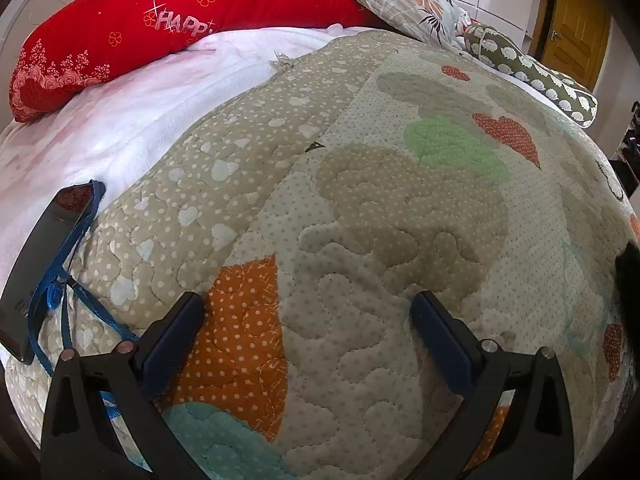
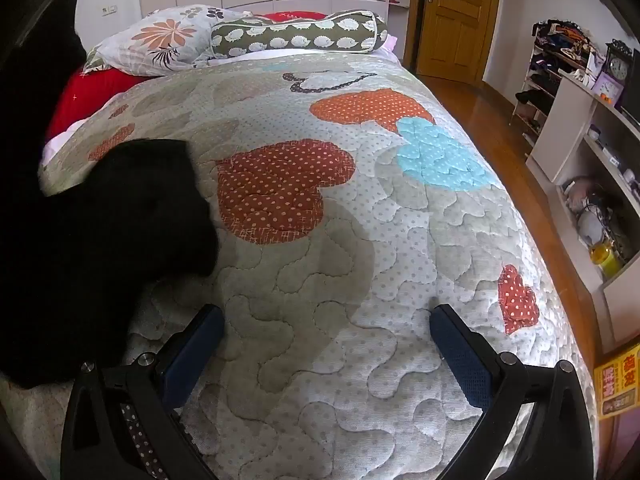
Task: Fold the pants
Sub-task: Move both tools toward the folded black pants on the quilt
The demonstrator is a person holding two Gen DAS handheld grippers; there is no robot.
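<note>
A bed covered by a quilt (image 2: 320, 240) patterned with dotted hearts in orange, blue and green. The black pants (image 2: 112, 232) lie in a loose heap on the left side of the quilt in the right wrist view; in the left wrist view only a dark sliver shows at the far right edge.

The left gripper (image 1: 308, 312) is over bare quilt, fingers wide apart and holding nothing. The right gripper (image 2: 326, 320) is also over bare quilt, just right of the pants, fingers wide apart and holding nothing.

A phone (image 1: 44, 268) with a blue strap lies at the near left. At the far end are a red pillow (image 1: 160, 20), a floral pillow (image 2: 160, 40) and a green bolster (image 2: 300, 36). A wooden door (image 2: 456, 12) and shelves (image 2: 588, 152) stand to the right.
</note>
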